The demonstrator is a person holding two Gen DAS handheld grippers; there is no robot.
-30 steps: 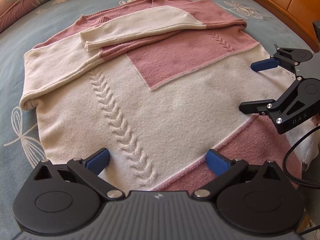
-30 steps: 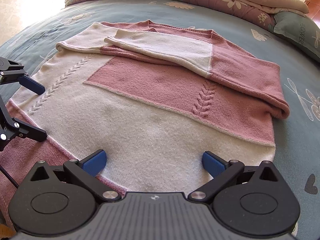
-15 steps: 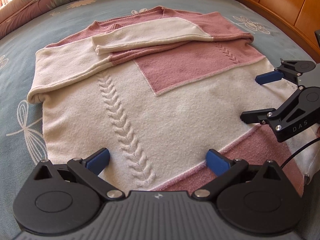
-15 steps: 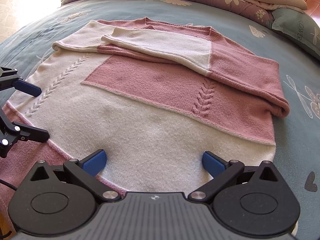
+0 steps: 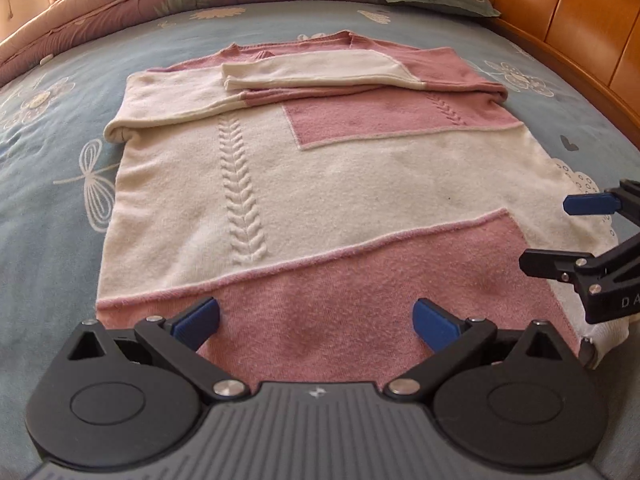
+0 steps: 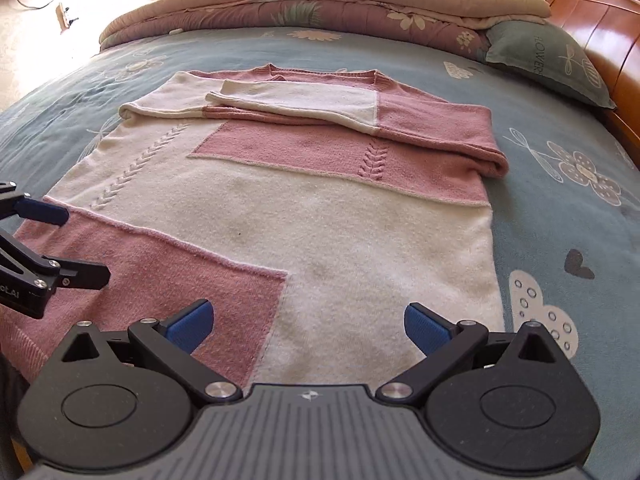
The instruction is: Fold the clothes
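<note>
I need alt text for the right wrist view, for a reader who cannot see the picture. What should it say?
A pink and cream sweater lies flat on a blue flowered bedspread, both sleeves folded across its chest. The open right gripper hovers over the near hem, holding nothing. The left gripper, also open, enters at the left edge; a green pillow and folded quilt lie beyond.

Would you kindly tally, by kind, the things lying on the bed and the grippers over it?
Sweater: 1
Pillow: 1
Folded quilt: 1
Grippers: 2, the left gripper and the right gripper, both open and empty
Total: 5
</note>
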